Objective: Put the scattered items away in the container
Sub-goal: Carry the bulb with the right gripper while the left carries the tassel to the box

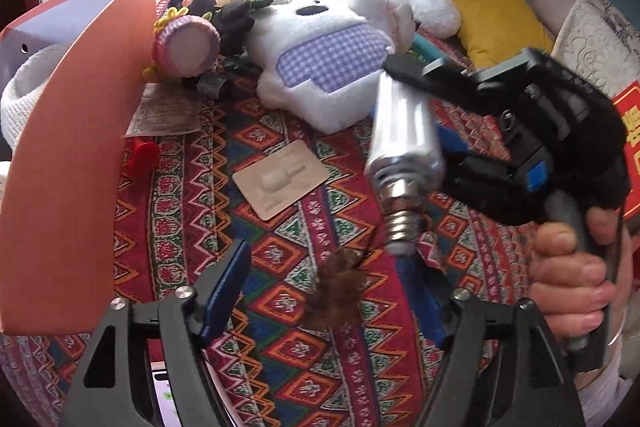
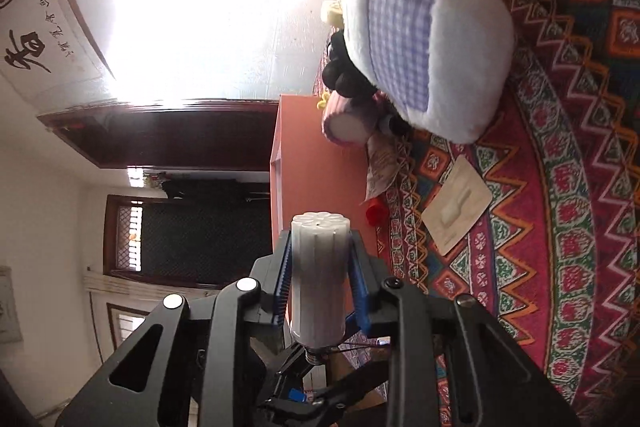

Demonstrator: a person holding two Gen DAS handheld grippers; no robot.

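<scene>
A silver-white lamp bulb [image 2: 318, 287] with a metal screw base is clamped between the blue pads of my right gripper [image 2: 320, 239], which is shut on it. In the left wrist view the bulb [image 1: 404, 131] hangs tilted over the patterned cloth, with the right gripper [image 1: 436, 123] reaching in from the right, held by a hand [image 1: 572, 267]. My left gripper [image 1: 324, 291] stands open below the screw base. A brown feathery tuft [image 1: 340, 291] hangs between its fingers, untouched by either pad. The orange box [image 1: 72, 147] stands at the left, and shows as the orange box [image 2: 316, 163] beyond the bulb.
On the patterned cloth [image 1: 280, 327] lie a white plush toy with a purple check patch [image 1: 320, 59], a pink crochet pot [image 1: 186, 43], a beige card packet [image 1: 280, 179], a small red piece [image 1: 142, 155] and a paper slip [image 1: 164, 115]. A yellow cushion [image 1: 500, 23] lies far right.
</scene>
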